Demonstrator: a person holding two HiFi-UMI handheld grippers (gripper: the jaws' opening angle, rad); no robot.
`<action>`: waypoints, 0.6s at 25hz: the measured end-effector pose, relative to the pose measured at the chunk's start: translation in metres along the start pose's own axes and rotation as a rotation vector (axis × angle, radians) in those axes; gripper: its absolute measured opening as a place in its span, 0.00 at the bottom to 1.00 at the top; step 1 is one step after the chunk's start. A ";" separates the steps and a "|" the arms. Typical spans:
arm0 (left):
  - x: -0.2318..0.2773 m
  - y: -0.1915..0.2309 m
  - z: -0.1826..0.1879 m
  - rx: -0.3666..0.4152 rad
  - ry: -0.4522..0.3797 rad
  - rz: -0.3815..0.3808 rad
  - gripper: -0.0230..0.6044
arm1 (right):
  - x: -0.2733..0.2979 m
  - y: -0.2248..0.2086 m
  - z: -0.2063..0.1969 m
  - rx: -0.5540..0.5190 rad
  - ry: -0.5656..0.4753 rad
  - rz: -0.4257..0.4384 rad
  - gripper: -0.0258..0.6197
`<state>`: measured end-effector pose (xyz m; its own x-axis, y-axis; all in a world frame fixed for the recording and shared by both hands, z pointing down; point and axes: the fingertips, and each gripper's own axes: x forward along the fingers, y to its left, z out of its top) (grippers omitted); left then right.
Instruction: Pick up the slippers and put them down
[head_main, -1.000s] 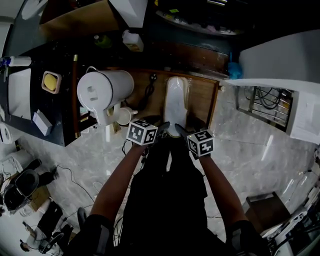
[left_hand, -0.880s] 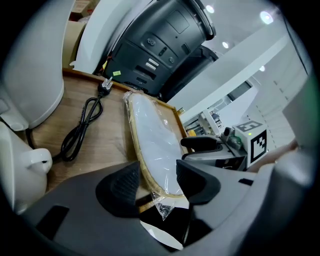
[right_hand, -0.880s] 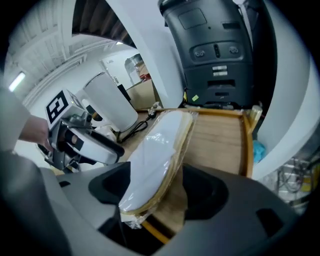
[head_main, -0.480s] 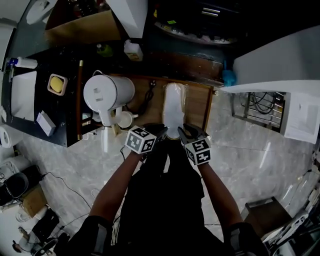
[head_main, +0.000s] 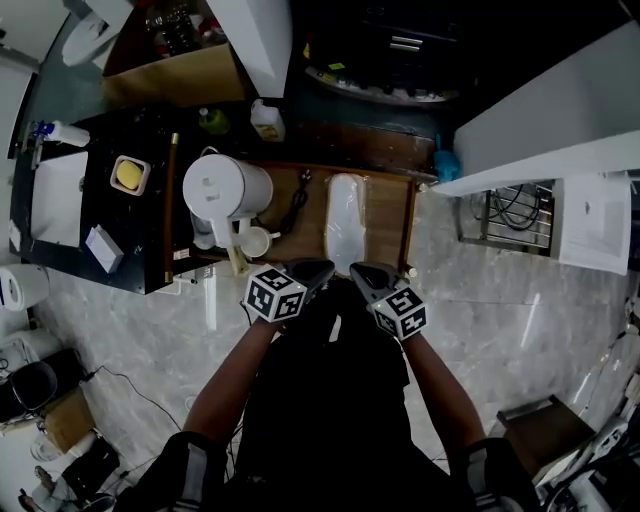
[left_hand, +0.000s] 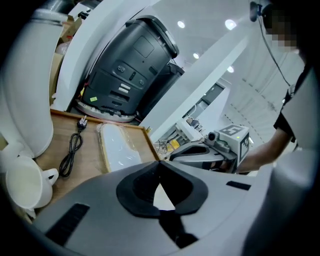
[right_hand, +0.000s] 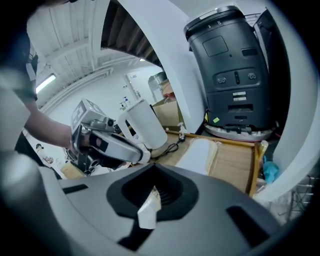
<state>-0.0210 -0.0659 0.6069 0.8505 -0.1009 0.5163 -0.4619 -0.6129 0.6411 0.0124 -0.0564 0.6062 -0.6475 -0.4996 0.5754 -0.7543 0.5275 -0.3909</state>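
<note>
Slippers (head_main: 346, 225) on tray (head_main: 391, 215) beside cable (head_main: 297, 200)

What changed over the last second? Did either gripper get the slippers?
The left gripper and right gripper shut their jaws and came up and back from the near end of the slippers, without them. The slippers still lie flat on the wooden tray; white jug and cable unmoved.
</note>
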 end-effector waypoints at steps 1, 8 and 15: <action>-0.004 -0.006 0.002 0.013 -0.007 -0.009 0.05 | -0.003 0.004 0.003 -0.003 -0.008 0.004 0.05; -0.023 -0.034 0.011 0.069 -0.038 -0.045 0.05 | -0.028 0.028 0.016 -0.011 -0.046 0.011 0.05; -0.034 -0.050 0.016 0.075 -0.063 -0.062 0.05 | -0.055 0.037 0.026 -0.021 -0.049 -0.004 0.05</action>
<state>-0.0224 -0.0445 0.5480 0.8922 -0.1086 0.4384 -0.3896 -0.6762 0.6253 0.0174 -0.0267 0.5411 -0.6498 -0.5345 0.5404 -0.7545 0.5395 -0.3736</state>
